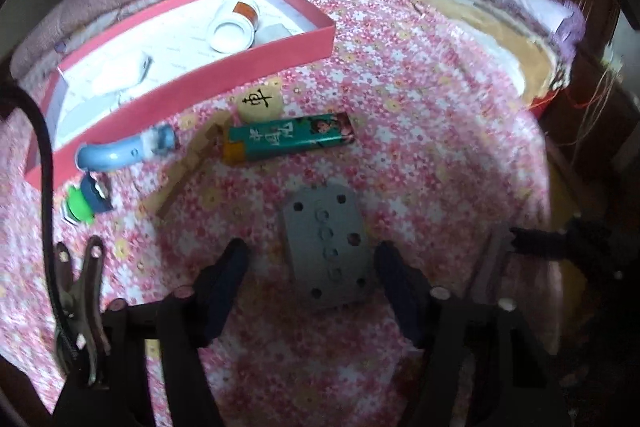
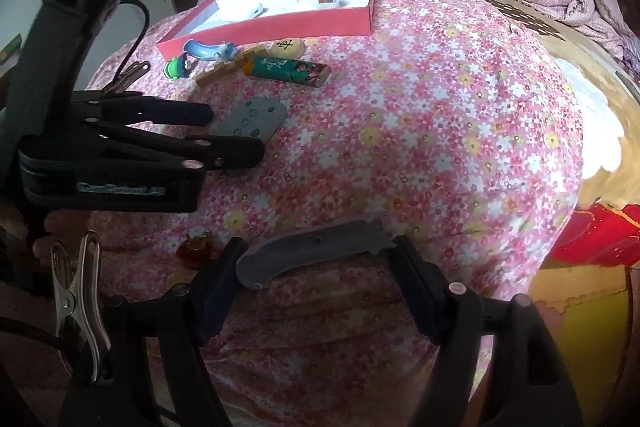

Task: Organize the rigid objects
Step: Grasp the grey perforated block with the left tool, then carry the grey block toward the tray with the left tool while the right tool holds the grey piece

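The left gripper straddles a grey perforated plate on the floral bedspread, fingers apart, not touching it; the right gripper grasps a curved grey handle (pink box lies beyond).

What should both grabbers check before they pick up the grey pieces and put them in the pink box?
1. Flat grey plate sits between left gripper fingers: ok.
2. Left pads pressing the plate: not ok, gaps show on both sides.
3. Curved grey handle sits between right gripper fingers: ok.
4. Right grip firm: cannot tell.
5. Pink box has free room: ok.
6. Lighter clear of the plate: ok.
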Tool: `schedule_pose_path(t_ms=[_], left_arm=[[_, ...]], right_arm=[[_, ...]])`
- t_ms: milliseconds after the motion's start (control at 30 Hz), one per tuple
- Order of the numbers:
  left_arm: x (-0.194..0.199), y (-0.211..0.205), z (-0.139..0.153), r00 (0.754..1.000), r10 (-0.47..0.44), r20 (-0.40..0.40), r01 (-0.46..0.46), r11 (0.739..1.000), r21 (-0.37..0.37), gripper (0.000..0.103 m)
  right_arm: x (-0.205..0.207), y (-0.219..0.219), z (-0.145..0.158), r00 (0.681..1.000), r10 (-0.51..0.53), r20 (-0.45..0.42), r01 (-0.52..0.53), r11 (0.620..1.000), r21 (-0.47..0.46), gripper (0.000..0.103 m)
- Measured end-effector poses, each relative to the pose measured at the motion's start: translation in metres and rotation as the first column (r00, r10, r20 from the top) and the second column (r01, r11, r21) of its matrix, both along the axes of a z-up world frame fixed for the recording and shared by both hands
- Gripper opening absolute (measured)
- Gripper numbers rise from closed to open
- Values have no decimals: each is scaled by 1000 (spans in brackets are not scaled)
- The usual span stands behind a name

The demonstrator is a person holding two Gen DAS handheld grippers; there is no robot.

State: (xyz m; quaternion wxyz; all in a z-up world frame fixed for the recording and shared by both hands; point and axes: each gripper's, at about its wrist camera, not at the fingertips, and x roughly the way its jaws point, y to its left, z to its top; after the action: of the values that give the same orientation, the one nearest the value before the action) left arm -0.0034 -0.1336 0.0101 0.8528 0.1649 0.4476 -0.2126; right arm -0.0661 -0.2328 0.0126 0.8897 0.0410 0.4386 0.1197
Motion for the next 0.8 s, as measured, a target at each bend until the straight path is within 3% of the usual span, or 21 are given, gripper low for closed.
schedule_pose_path(t_ms=[133,300,367,500,600,700,800], left_arm=[[0,4,0,1000,11,28,-11,1000,9,47],[-2,25,0,998,36,46,-36,999,0,49],[-3,33,-1,998,48,46,-47,999,-8,57],[-4,35,-2,998,37,52,-37,999,1,61],[0,37,-3,997,63,44,-63,998,0,73],[1,38,-4,997,67,41,-67,998,3,75],[4,42,-6,991,127,43,-127,992,4,90]], right_arm=[[0,-2,0,1000,0,4,0,1000,16,75],[3,-2,3,1000,-8,3,8,1000,25,75],[6,-2,5,1000,-11,8,10,1000,25,75],[13,2,5,1000,-8,16,7,1000,31,75],[13,3,2,1000,-8,15,7,1000,30,75],[13,2,1,1000,-11,19,10,999,41,75],[13,2,1,1000,-8,21,7,999,35,75]])
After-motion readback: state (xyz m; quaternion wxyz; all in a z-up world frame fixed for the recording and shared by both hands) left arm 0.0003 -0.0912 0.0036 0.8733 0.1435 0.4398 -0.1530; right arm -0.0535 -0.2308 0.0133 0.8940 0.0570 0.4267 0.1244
